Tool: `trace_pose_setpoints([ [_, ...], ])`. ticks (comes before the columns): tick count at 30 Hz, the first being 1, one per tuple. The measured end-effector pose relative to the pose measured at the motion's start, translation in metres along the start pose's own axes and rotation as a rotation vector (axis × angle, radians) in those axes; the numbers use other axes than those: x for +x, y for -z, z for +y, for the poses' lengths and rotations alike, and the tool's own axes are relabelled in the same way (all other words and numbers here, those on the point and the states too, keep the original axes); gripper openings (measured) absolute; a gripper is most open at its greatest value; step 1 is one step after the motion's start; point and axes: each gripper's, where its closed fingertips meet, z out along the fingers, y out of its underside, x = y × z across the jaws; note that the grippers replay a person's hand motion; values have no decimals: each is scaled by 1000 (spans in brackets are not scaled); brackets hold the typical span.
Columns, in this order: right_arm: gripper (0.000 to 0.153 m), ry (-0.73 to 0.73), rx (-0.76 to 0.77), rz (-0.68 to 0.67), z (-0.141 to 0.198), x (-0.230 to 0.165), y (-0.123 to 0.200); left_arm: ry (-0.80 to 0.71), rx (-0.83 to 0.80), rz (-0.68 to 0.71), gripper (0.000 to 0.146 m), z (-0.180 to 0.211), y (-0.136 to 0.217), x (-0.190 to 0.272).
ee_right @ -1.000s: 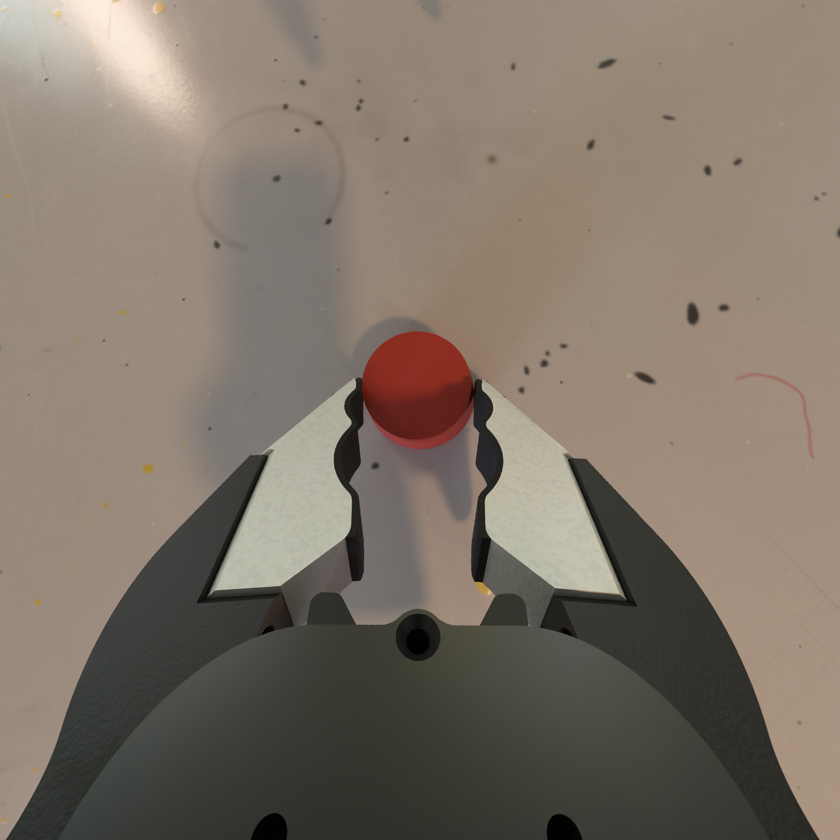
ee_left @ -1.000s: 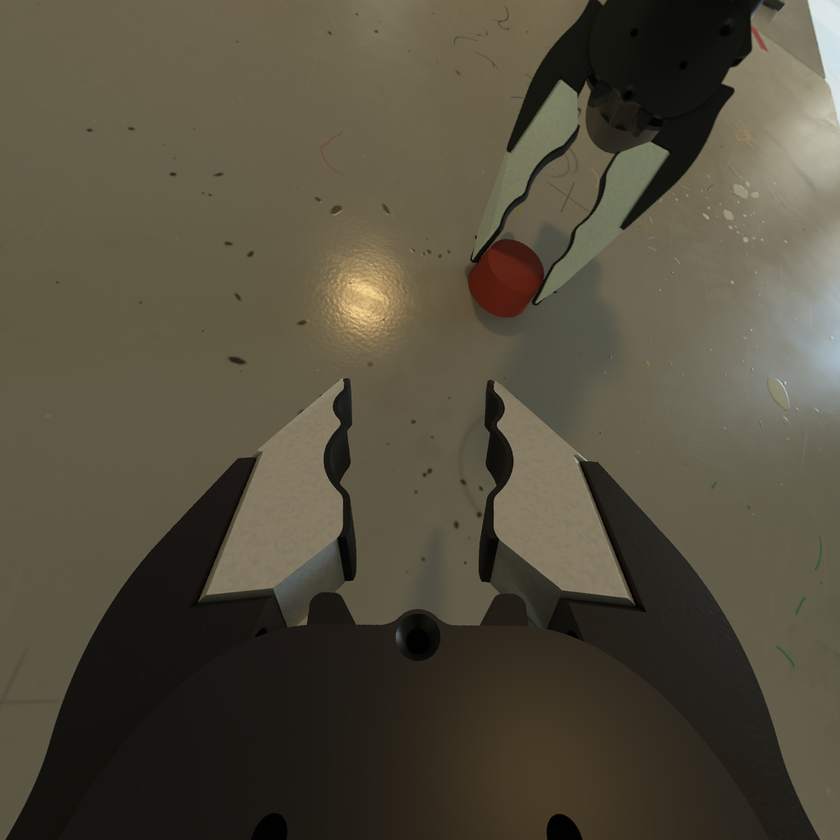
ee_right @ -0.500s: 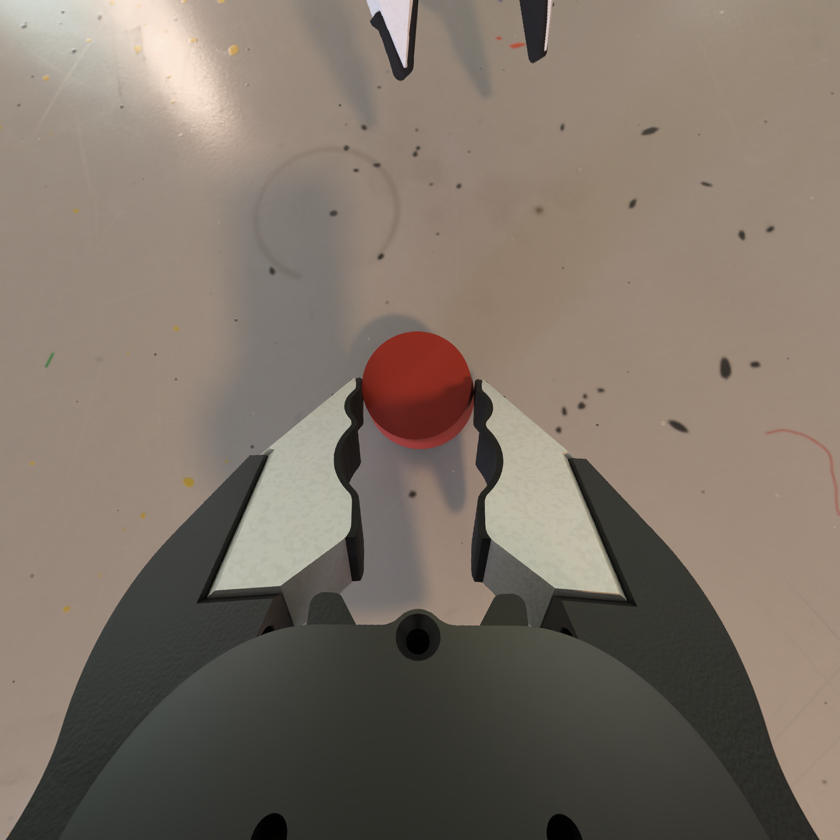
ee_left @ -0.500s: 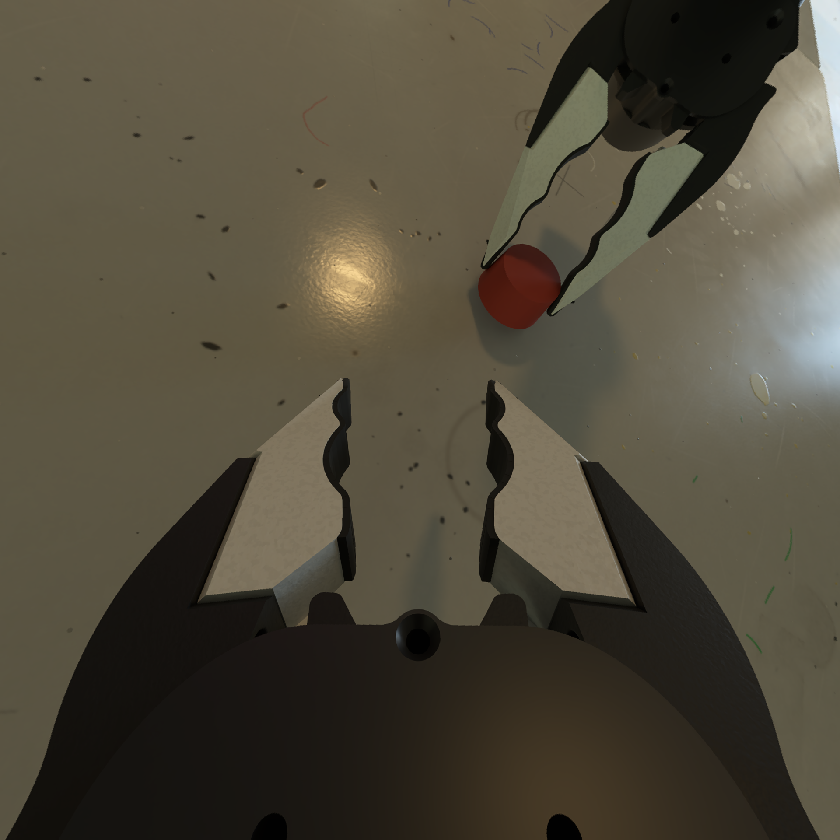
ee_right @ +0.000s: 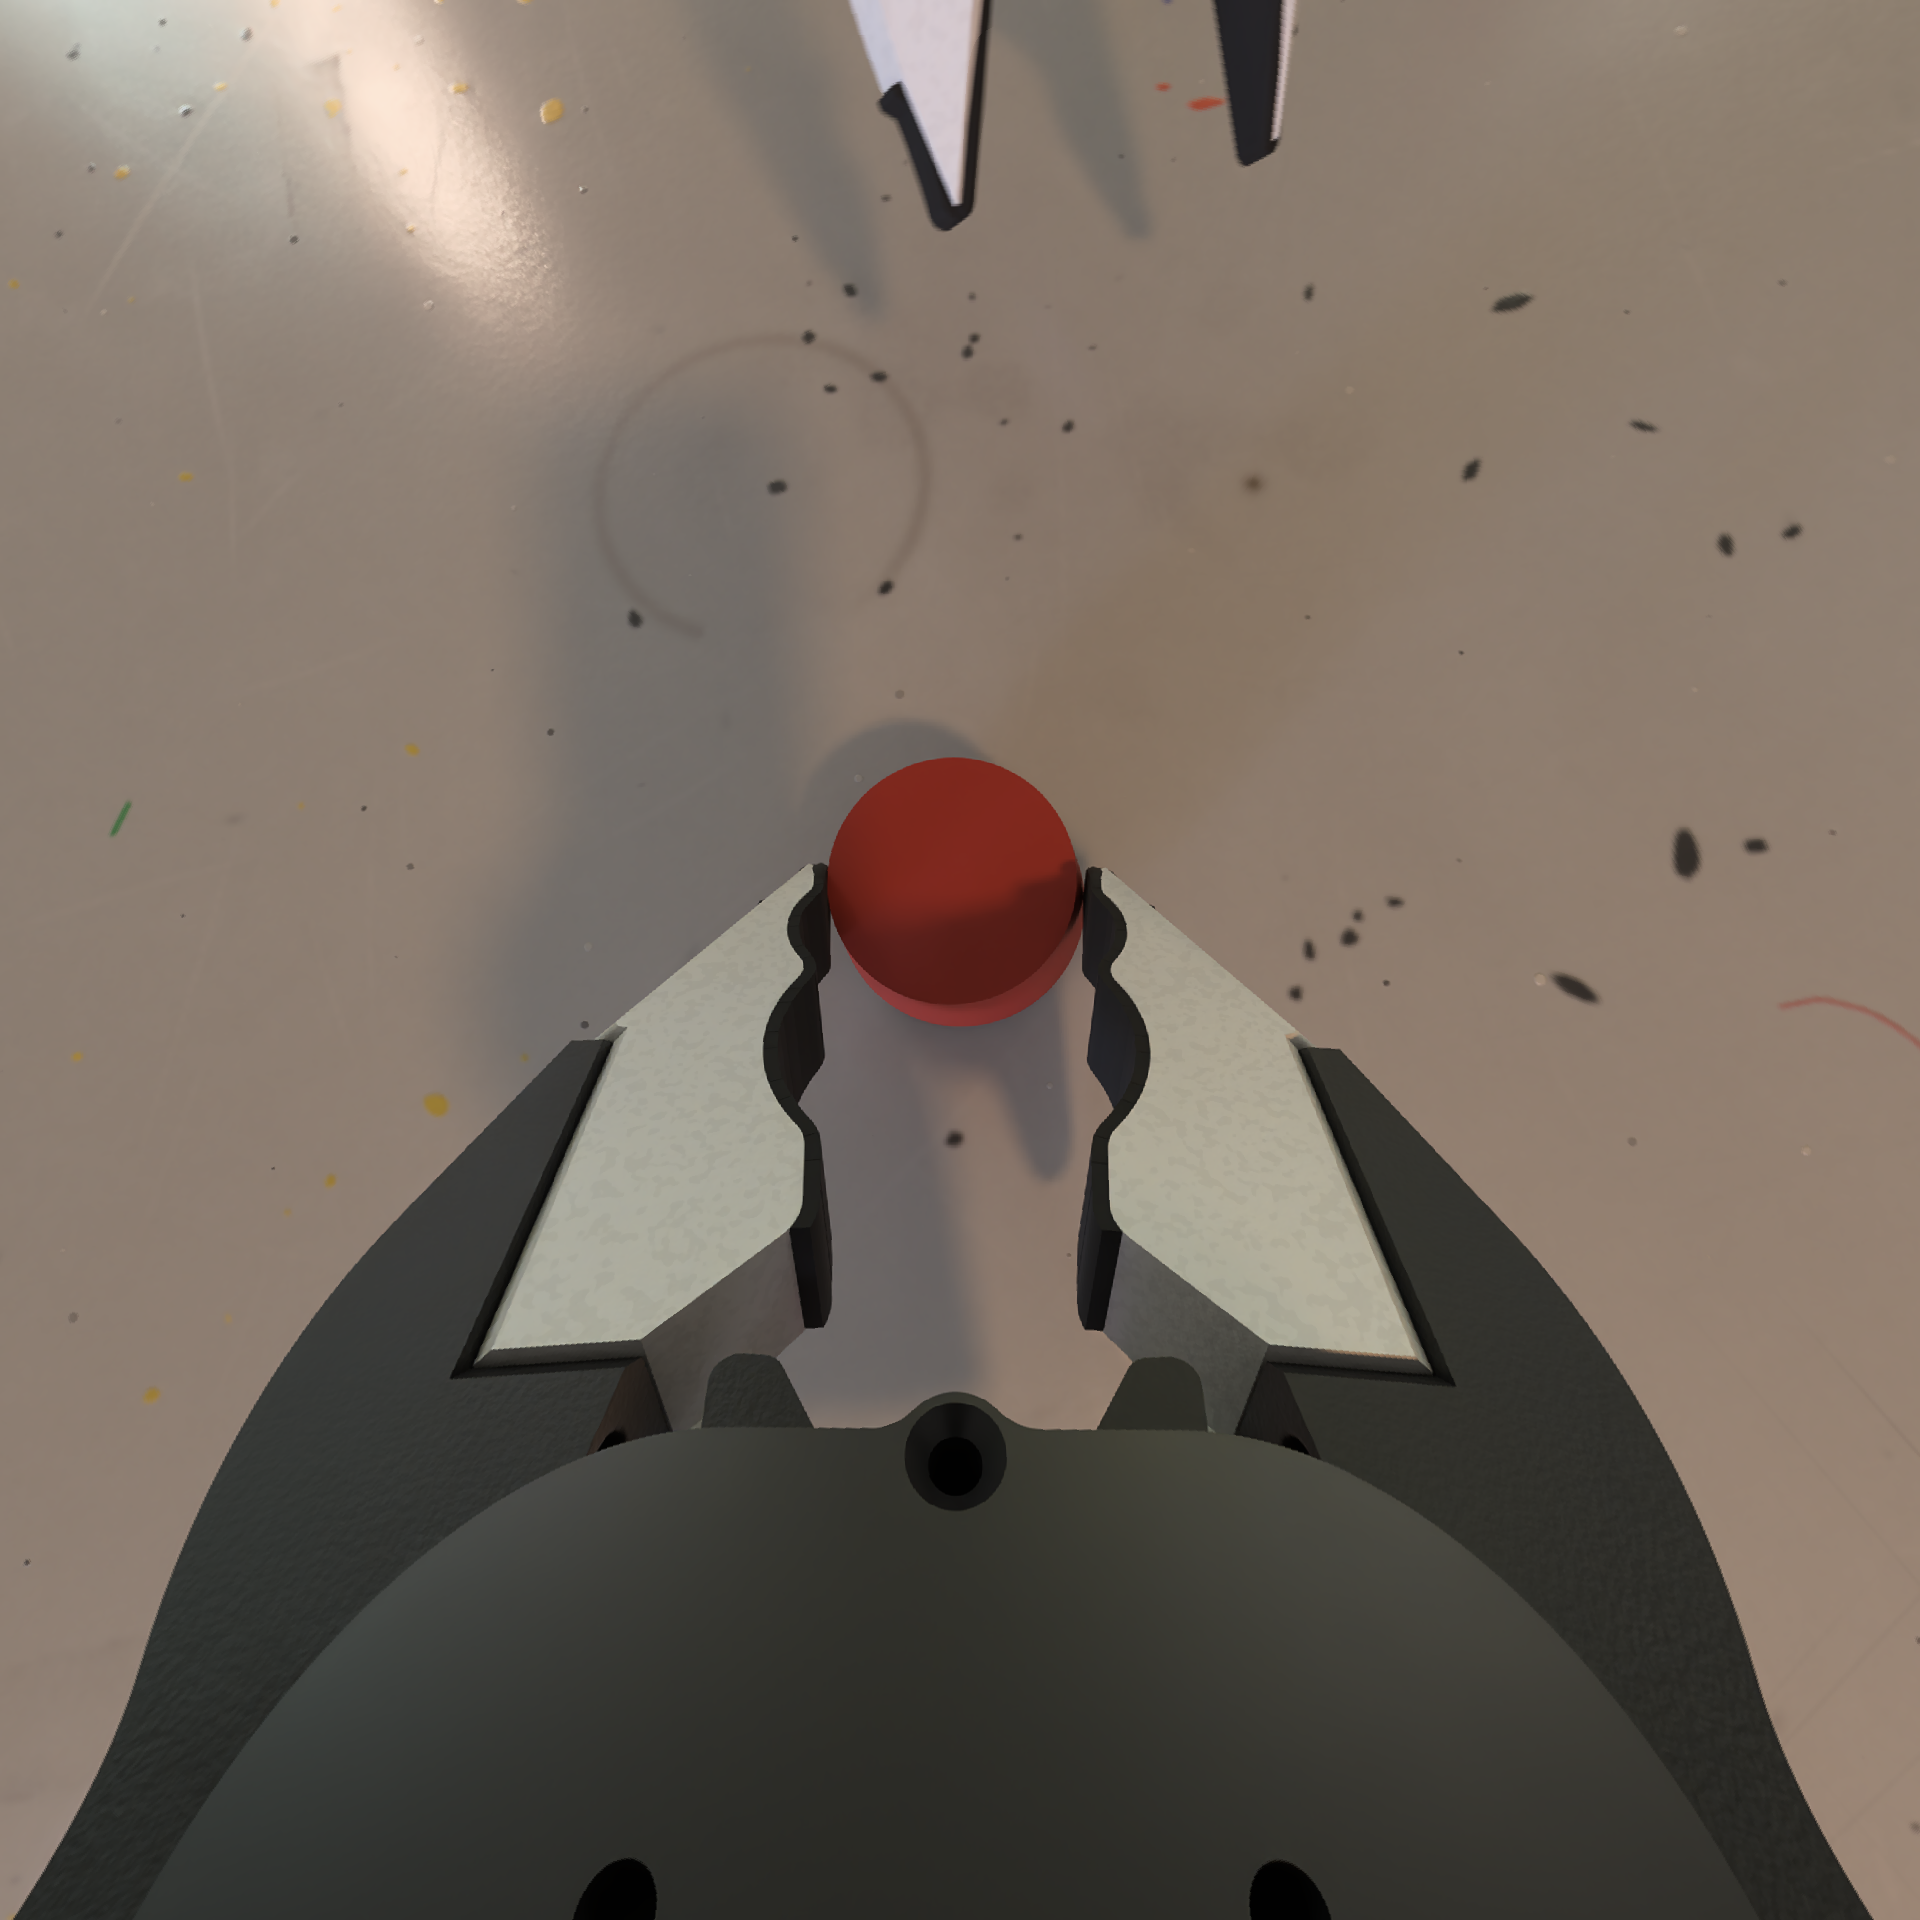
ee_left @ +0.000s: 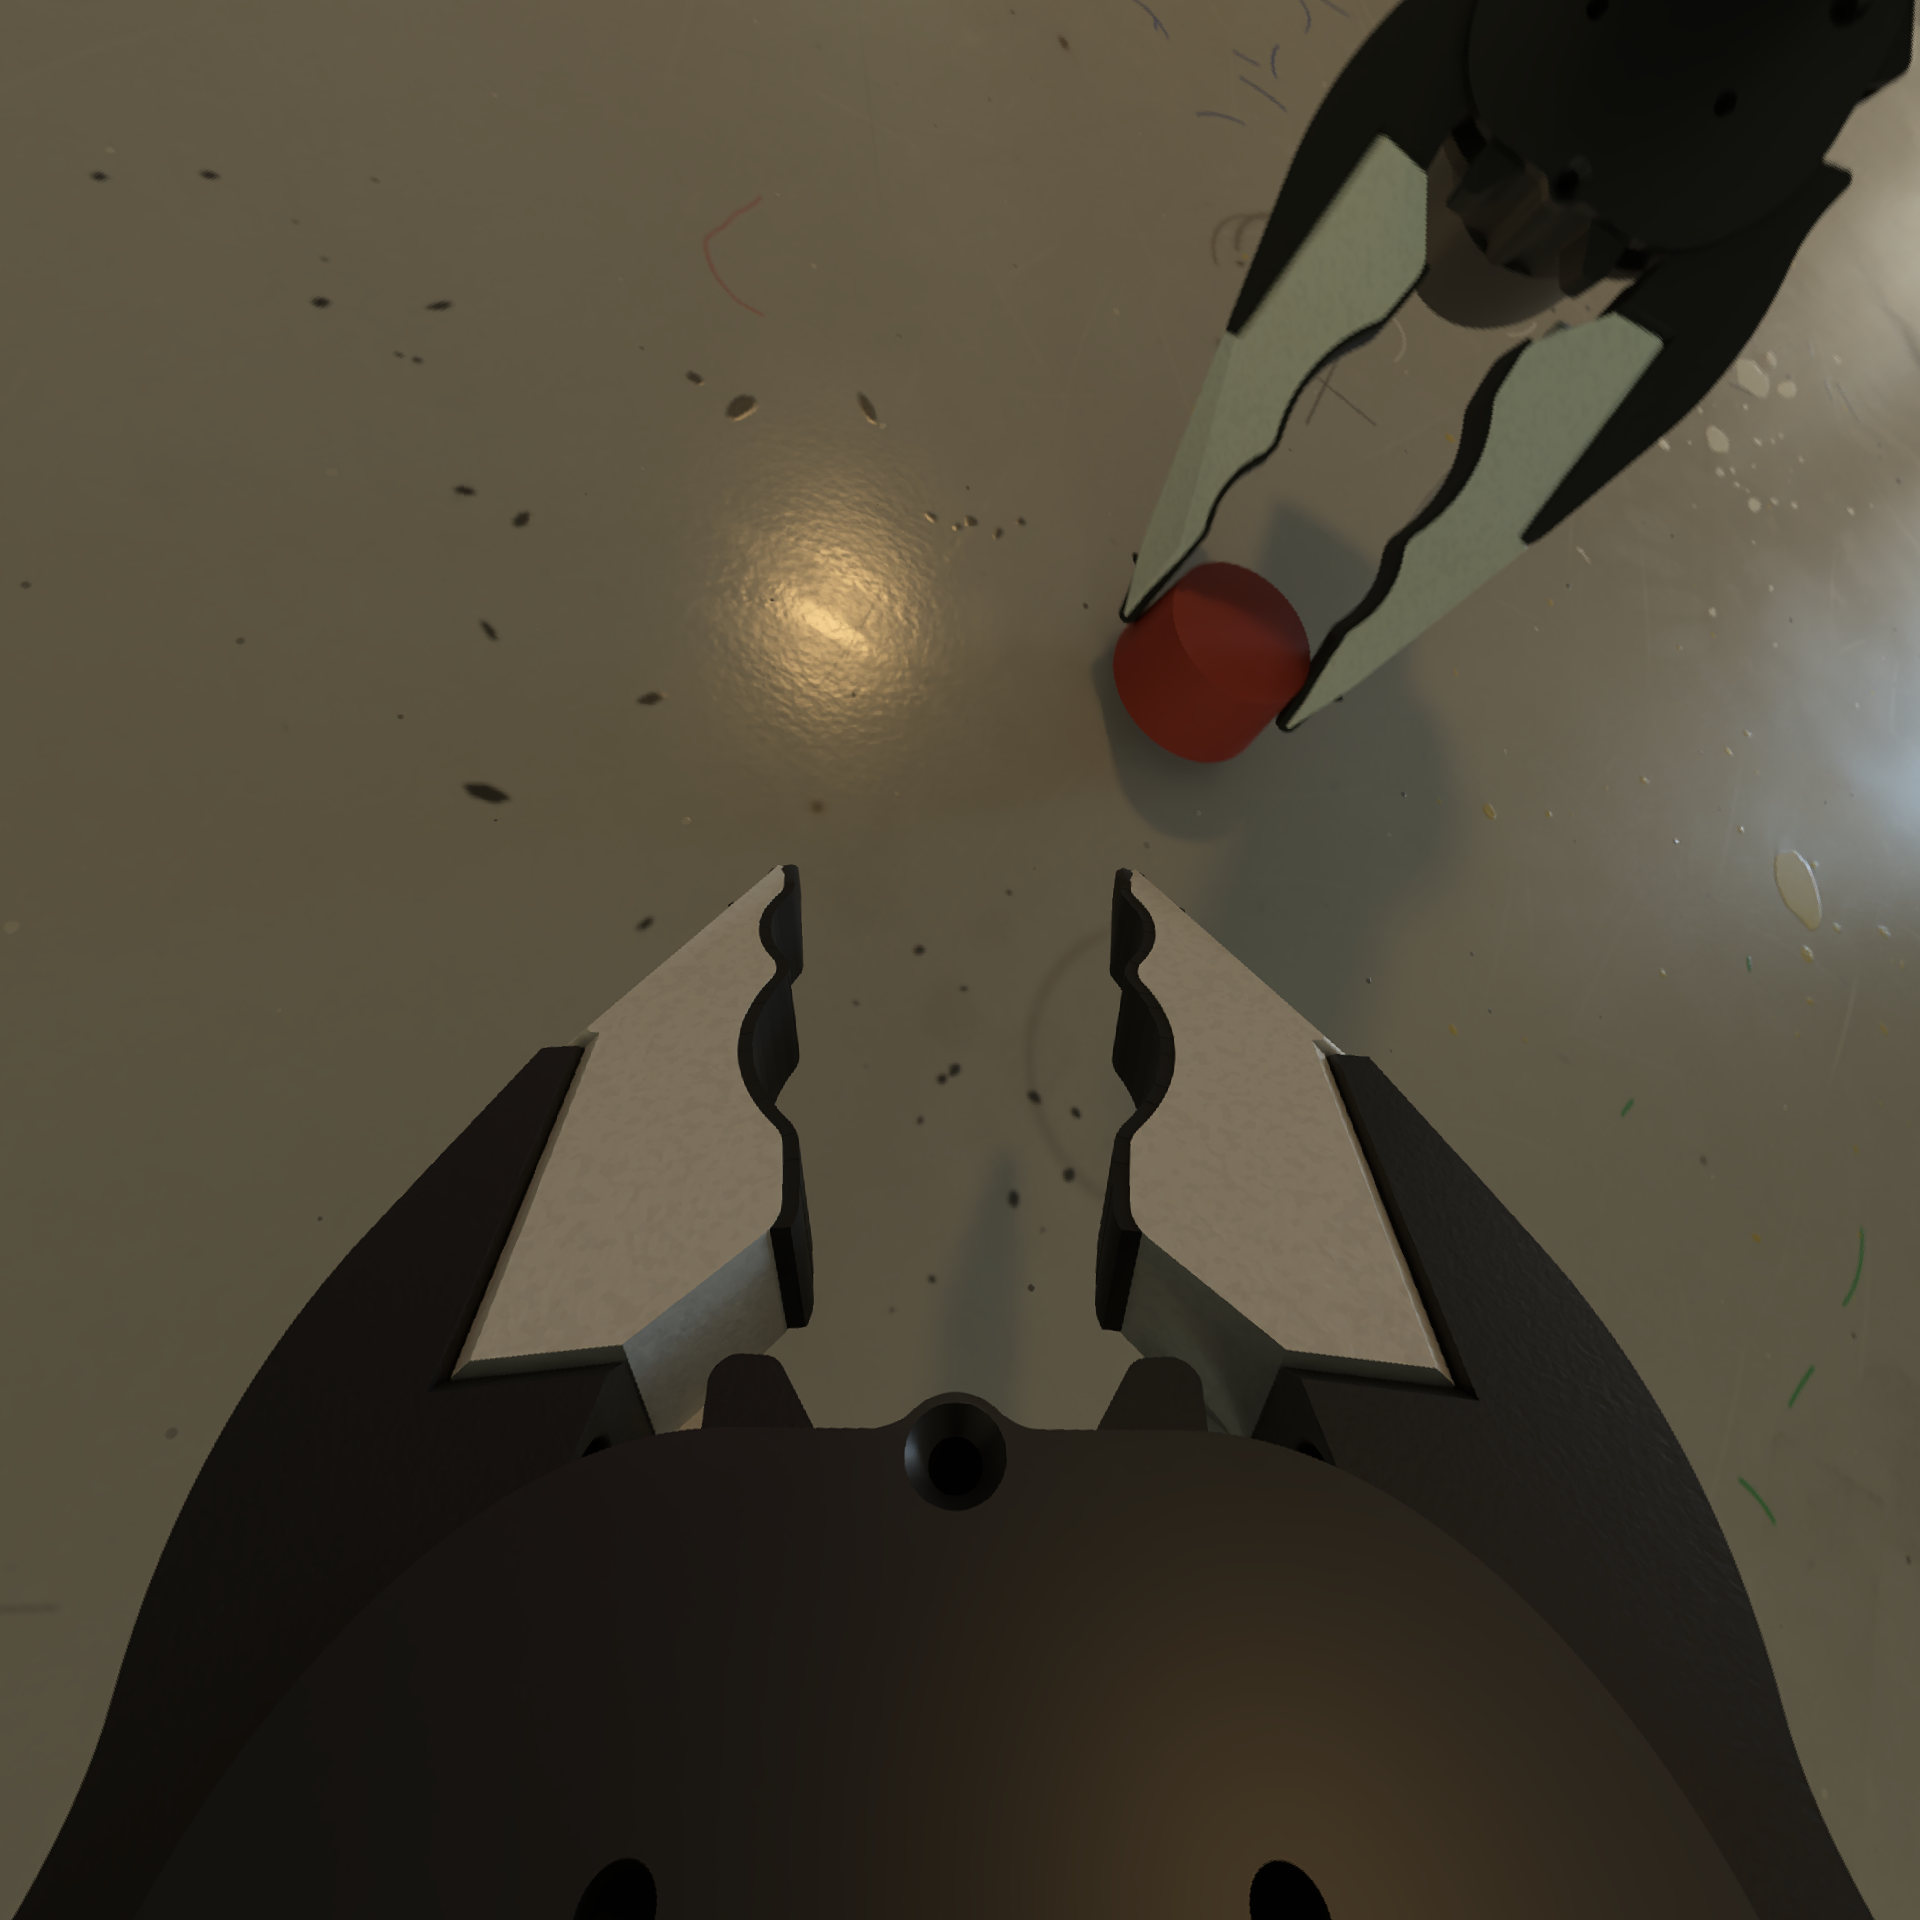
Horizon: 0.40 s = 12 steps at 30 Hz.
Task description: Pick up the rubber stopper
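Rubber stopper point(ee_right: 951, 883) plain red, unmarked, clamped by right gripper point(ee_right: 954, 878) fingers point(ee_right: 717, 1049).

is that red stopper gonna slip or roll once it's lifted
Rubber stopper probably grips well: the right gripper pinches it only at the fingertips, so it might pivot. Its round, short body could roll if dropped. It looks small, likely light.

It is looking like a workshop or a craft room: a glossy beige work surface point(ee_right: 1455, 675) is carrying dark specks, yellow, white and green paint spots point(ee_right: 551, 109), thin pen scratches and a faint ring mark point(ee_right: 914, 457).
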Motion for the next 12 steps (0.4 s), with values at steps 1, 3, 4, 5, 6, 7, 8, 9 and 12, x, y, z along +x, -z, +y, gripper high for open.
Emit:
trace_pose_setpoints([
  [1, 49, 6, -3, -3, 0, -2, -1, 8, 5, -3, 60, -1, 0, -1],
  [3, 49, 14, -4, -9, -1, -4, -2, 18, 6, -2, 60, 0, 1, -1],
  [4, 49, 17, -2, -11, -2, -6, -3, 20, 1, 0, 60, 0, 0, -1],
  [5, 49, 20, 1, -13, -2, -7, -3, 21, -4, 2, 60, 1, 0, -1],
  [6, 49, 22, 4, -15, -3, -7, -2, 20, -8, 5, 60, 1, -1, 0],
  [7, 49, 25, 8, -17, -4, -8, -2, 17, -11, 8, 60, 2, -1, 1],
  [8, 49, 27, 12, -20, -5, -9, -2, 14, -13, 11, 60, 2, -1, 2],
  [9, 49, 30, 17, -22, -6, -10, -2, 12, -13, 14, 60, 1, -1, 3],
  [12, 49, 40, 27, -28, -8, -13, -1, 6, -10, 20, 60, 0, 0, 6],
])
